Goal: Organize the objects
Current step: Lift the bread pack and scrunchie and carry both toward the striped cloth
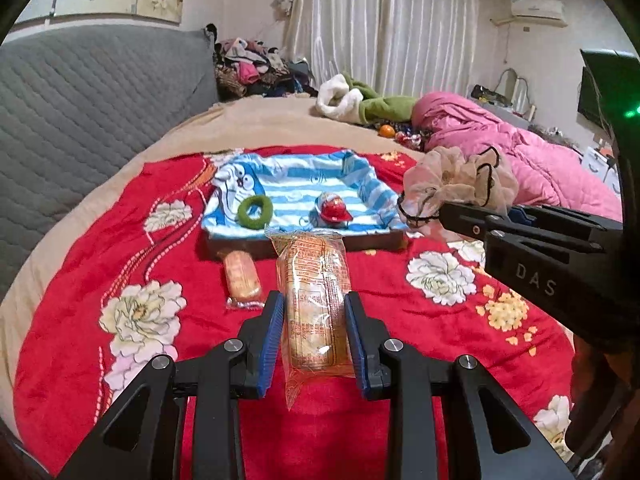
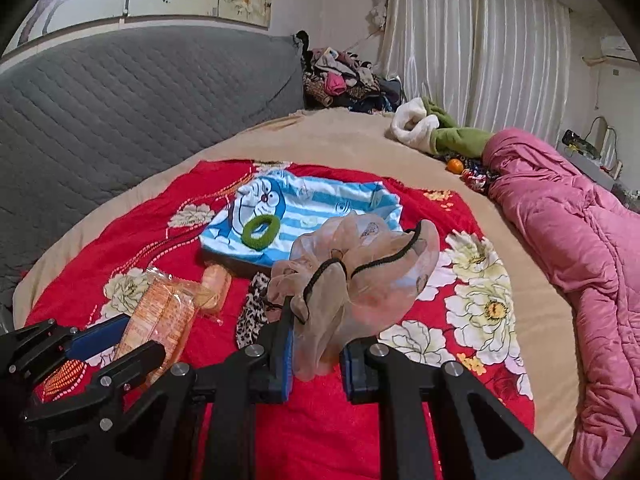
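- I am carrying a wrapped snack pack [image 1: 316, 304] in the left gripper [image 1: 314, 344], its blue pads pinching the pack's sides, clear above the red floral blanket [image 1: 80, 320].
- I am holding a sheer peach scrunchie [image 2: 356, 276] in the right gripper [image 2: 318, 364], jaws pressed together on its gathered fabric.
- I am aiming both at the striped cloth-lined tray [image 1: 368, 184], where a green hair tie [image 1: 255, 211] and a red toy [image 1: 334, 210] are lying.
- I am judging it best to keep both loads high enough to clear the tray's near wall, releasing only over bare striped cloth.
- I am watching the small wrapped cake [image 1: 241, 278] lying beside the pack's path.
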`<control>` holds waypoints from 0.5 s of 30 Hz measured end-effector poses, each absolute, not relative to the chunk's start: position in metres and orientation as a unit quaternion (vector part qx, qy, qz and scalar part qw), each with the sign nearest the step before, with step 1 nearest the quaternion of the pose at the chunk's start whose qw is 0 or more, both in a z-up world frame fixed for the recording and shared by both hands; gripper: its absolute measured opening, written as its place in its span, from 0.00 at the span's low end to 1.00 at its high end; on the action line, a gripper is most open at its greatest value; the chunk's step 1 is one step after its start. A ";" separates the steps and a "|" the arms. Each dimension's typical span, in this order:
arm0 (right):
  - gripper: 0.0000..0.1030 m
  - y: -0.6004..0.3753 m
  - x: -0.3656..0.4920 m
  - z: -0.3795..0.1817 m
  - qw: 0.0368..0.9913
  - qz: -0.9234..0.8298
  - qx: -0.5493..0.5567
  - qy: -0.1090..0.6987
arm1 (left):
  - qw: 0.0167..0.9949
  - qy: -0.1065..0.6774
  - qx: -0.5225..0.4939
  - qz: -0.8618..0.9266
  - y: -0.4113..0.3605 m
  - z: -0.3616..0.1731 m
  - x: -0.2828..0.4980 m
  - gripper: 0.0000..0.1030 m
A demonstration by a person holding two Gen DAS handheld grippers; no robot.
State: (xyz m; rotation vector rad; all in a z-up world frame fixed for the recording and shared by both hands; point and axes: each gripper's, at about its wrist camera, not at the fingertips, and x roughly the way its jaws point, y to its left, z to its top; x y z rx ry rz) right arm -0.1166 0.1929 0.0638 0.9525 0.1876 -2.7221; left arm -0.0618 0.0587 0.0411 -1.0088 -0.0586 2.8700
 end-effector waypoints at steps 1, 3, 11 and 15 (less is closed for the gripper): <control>0.18 0.193 -0.116 0.066 0.125 -0.935 0.325 0.064 | 0.049 -0.018 -0.329 0.943 0.058 0.043 -0.062 0.31; 0.18 0.194 -0.115 0.068 0.122 -0.937 0.323 0.062 | 0.049 -0.019 -0.327 0.943 0.057 0.046 -0.062 0.31; 0.18 0.193 -0.113 0.078 0.119 -0.940 0.313 0.060 | 0.048 -0.017 -0.323 0.945 0.052 0.052 -0.066 0.31; 0.18 0.191 -0.114 0.085 0.115 -0.943 0.305 0.060 | 0.047 -0.018 -0.319 0.947 0.049 0.058 -0.068 0.31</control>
